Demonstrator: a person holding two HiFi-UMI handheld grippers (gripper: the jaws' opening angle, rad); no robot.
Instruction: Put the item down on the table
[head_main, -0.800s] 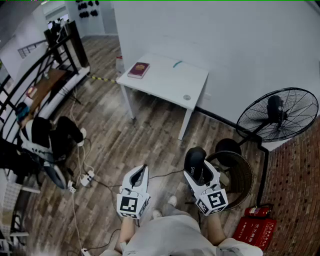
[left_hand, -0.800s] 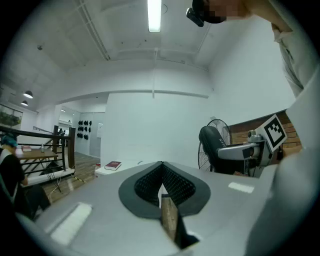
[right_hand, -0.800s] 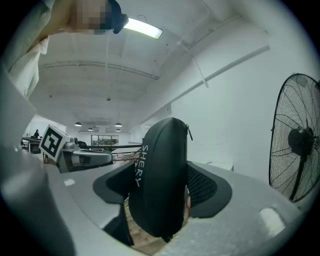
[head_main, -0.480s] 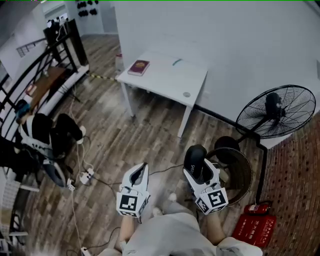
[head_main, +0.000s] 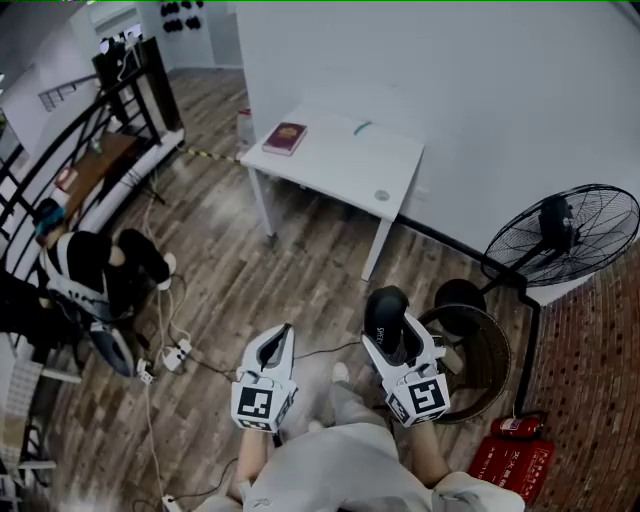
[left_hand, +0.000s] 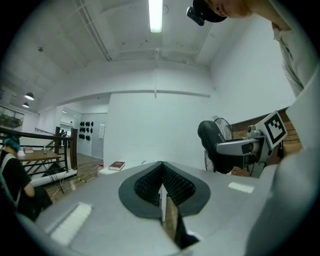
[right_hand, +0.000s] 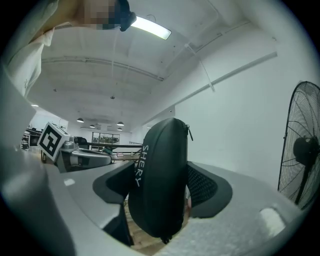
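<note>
Right claw (head_main: 392, 338) is clenched on a black case (right_hand: 160, 180). The case is a zippered hard shell with white lettering down one side, and it stands upright between the pads. Jaws are spread wide around it. In the head view it sits at about 5 o'clock, held in the air over the wood floor (head_main: 250, 280) and close to the person's body.

Left claw (head_main: 281, 340) is at 6 o'clock, just beside the right one. Its jaws are closed together with nothing between them.

The white counter (head_main: 340, 165) is at 12 o'clock, against the wall and well apart from both claws. The case is not on it. A dark red book (head_main: 285, 138) lies at the counter's far left corner. A small teal item (head_main: 362, 127) is near the back edge, too small to identify. A small round thing (head_main: 381, 196) is by the front right corner.

A standing fan (head_main: 560, 245) is at 3 o'clock. A round wicker basket (head_main: 490, 350) is just right of the right claw, and a red fire extinguisher (head_main: 515, 428) lies at 4 o'clock. A seated person (head_main: 90, 270) in dark clothes is at 9 o'clock by a black railing (head_main: 120, 95).
</note>
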